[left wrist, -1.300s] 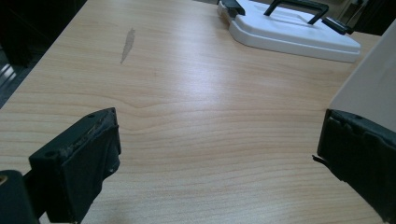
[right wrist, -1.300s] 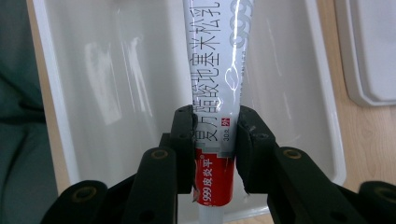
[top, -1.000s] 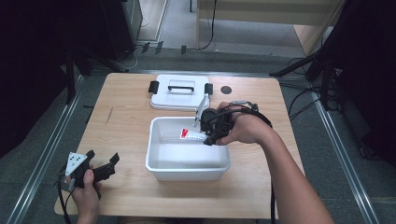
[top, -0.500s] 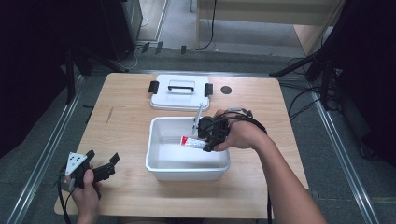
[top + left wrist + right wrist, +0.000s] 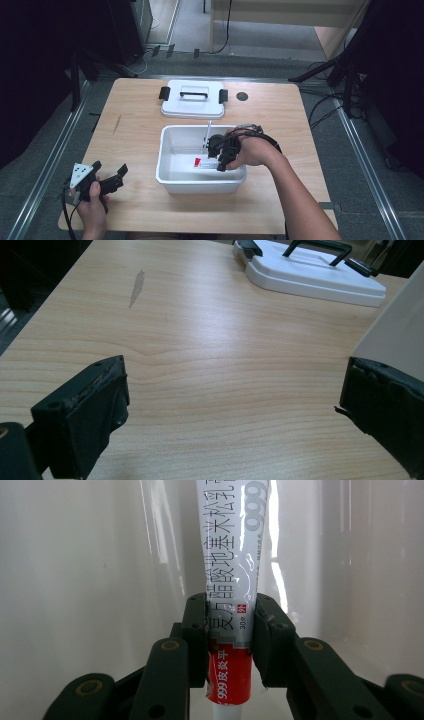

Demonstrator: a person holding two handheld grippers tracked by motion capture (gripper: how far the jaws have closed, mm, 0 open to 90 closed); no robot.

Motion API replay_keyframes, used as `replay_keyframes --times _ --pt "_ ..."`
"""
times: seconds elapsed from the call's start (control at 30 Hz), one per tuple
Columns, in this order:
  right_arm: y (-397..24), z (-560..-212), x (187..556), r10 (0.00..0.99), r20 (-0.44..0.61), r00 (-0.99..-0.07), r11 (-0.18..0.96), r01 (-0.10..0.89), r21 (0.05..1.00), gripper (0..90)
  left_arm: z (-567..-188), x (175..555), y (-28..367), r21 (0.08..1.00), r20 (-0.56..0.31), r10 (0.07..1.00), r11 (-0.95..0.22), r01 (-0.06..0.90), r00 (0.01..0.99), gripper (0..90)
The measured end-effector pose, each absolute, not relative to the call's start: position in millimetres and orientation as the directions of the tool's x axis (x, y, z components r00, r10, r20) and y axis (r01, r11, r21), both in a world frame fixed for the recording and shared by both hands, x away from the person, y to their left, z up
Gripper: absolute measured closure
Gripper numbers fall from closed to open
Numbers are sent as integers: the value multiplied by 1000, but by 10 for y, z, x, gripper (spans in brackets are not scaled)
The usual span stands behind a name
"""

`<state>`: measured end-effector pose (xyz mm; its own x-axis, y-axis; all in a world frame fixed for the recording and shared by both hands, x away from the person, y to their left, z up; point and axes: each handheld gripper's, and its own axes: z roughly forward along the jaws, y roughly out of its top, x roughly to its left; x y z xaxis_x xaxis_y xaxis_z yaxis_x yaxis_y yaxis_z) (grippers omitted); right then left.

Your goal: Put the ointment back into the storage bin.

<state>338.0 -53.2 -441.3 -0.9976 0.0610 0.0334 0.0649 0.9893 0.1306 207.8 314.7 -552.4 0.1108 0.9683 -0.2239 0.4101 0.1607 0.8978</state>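
Wooden table carries a white bin, with its lid behind. Inside the bin, the right gripper is clamped on a tube. Left gripper rests near the table's front corner, jaws apart.

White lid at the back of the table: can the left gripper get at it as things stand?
Probably yes. The left gripper has its jaws open with nothing between them, and bare table lies between it and the white lid. The bin sits off to the side.

tubes: 1 | bins: 1 | lids: 1 | claws: 2
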Motion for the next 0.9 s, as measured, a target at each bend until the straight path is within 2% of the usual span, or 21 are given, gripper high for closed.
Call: replay_keyframes --times 0.4,0.77,0.9 --pt "-423 -4548 3383 110 39 -993 993 111 31 712 -5523 2077 3151 897 -225 968 161 411 112 3" --pt "-431 -4602 3401 123 27 -992 992 123 2 700 -5524 2079 3152 896 -226 968 162 413 112 3" --pt "-460 -4583 3411 122 20 -992 992 122 5 749 -5523 2079 3152 897 -226 968 162 412 111 3"
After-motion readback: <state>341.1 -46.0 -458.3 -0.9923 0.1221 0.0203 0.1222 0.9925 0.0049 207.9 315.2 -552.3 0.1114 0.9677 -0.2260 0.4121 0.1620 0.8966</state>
